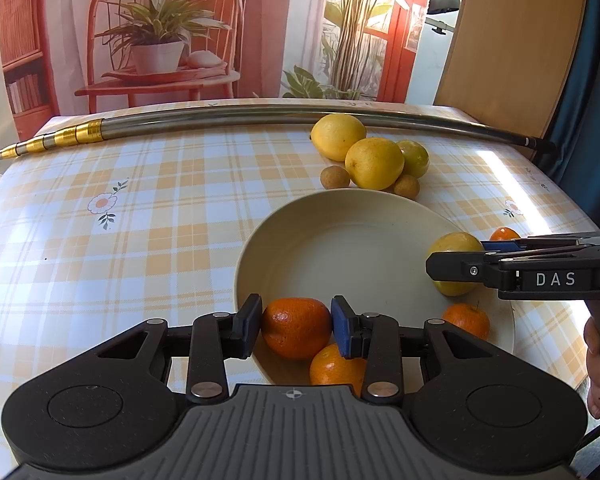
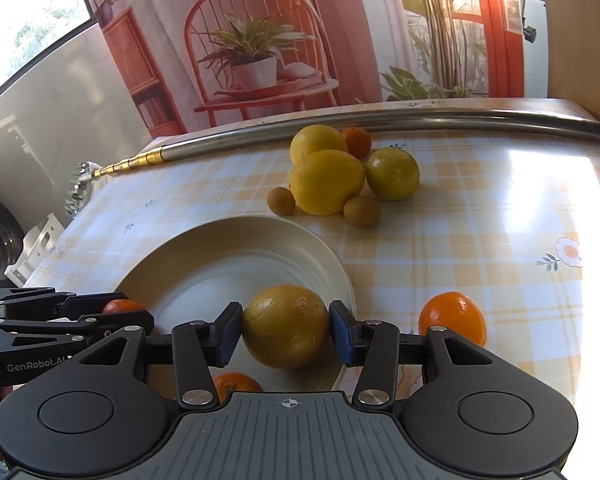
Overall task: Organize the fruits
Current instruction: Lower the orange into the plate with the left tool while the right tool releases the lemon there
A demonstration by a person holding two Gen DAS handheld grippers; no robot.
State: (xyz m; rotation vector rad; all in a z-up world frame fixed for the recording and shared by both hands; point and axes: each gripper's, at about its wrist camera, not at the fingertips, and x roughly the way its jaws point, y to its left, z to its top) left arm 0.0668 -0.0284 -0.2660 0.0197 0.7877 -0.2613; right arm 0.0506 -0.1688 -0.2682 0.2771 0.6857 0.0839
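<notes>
The left gripper (image 1: 296, 326) is closed on a mandarin (image 1: 296, 328) just above the near edge of the cream plate (image 1: 340, 240), with a second mandarin (image 1: 334, 366) directly under it. The right gripper (image 2: 286, 332) clamps a yellow-green round fruit (image 2: 286, 326) over the right side of the plate. To do it well, I think each fruit should be lowered until it rests on a bare part of the plate before the jaws open, so nothing rolls off. Beyond the far rim, lemons (image 1: 374, 164) and small brown fruits (image 1: 335, 177) wait on the checked tablecloth (image 1: 140, 220), near the metal pole (image 1: 260, 118) along the far edge of the table.
</notes>
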